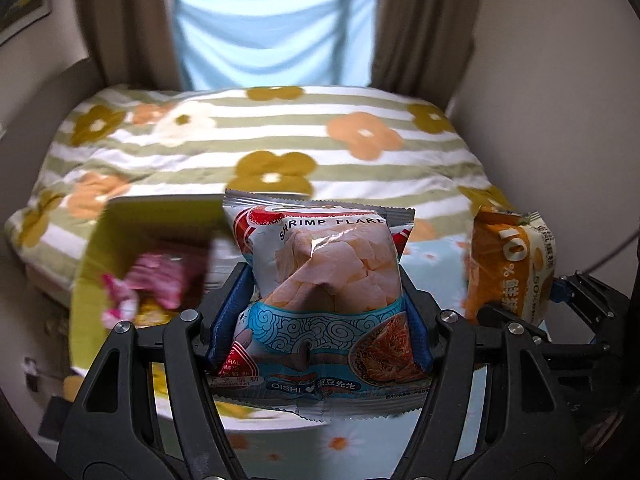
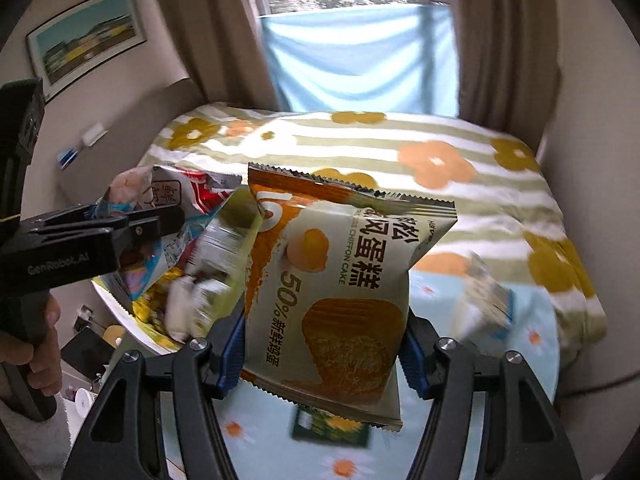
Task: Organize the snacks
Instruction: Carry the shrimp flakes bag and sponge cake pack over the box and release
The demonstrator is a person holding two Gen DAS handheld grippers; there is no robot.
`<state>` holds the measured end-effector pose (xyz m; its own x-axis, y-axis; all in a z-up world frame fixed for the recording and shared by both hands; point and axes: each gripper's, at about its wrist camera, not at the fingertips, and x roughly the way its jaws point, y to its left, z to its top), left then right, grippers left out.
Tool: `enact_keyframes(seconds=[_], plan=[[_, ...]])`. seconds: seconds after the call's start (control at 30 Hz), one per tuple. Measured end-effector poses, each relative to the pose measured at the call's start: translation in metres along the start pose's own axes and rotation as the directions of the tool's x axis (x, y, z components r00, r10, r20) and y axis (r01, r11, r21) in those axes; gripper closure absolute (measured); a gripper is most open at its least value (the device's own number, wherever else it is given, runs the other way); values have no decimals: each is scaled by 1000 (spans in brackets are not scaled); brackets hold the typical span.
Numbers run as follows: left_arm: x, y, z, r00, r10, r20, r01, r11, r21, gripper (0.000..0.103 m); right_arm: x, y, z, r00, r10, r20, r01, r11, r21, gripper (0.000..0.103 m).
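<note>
- Left wrist view: the left gripper (image 1: 320, 316) has its blue pads pressed against both sides of a shrimp flakes bag (image 1: 320, 280), which stands upright between them, clear of the table.
- Left of that bag sits an open yellow-green box (image 1: 92, 256), blurred, with pink wrapped snacks (image 1: 156, 280) inside it.
- At the right edge an orange and cream chiffon cake packet (image 1: 504, 264) hangs in the dark fingers of the right gripper (image 1: 556, 300), seen from the side.
- Beneath both lies a table with a pale blue daisy cloth (image 1: 436, 264); beyond it a bed with a striped flower quilt (image 1: 256, 136) reaches back to brown curtains (image 1: 120, 20) and a blue sheet (image 1: 276, 36) across the window.
- Right wrist view: the right gripper (image 2: 324, 348) is clamped on the chiffon cake packet (image 2: 332, 292), blue pads pinching its lower half, packet lifted above the daisy cloth (image 2: 532, 320).
- To the left, the left gripper (image 2: 160, 216) comes in sideways, gripping the shrimp flakes bag (image 2: 168, 196), with a hand (image 2: 36, 344) wrapped round its handle.
- Between the two bags the yellow-green box (image 2: 240, 212) shows only as a smeared wall, with blurred packets (image 2: 192, 296) in it.
- A small dark green packet (image 2: 332, 428) lies flat on the cloth under the cake packet, and a blurred white and blue packet (image 2: 488, 304) lies further right on the cloth.
- A framed picture (image 2: 88, 36) hangs on the left wall.
</note>
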<state>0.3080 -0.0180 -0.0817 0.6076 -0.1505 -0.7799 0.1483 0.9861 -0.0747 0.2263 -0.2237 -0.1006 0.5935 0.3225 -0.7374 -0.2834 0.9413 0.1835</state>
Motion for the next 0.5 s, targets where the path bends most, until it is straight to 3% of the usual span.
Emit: enact_keyframes(seconds=[0.3,0.5], plan=[[10,134,3,996,72,-44,-76,993,-85,38,61,93,29,996,78,-40,-80,996,-29,43],[41,180,3,994,52,-99,-59,995,-78,38,98,126,36,994,72,-83,-73,997,-14,43]])
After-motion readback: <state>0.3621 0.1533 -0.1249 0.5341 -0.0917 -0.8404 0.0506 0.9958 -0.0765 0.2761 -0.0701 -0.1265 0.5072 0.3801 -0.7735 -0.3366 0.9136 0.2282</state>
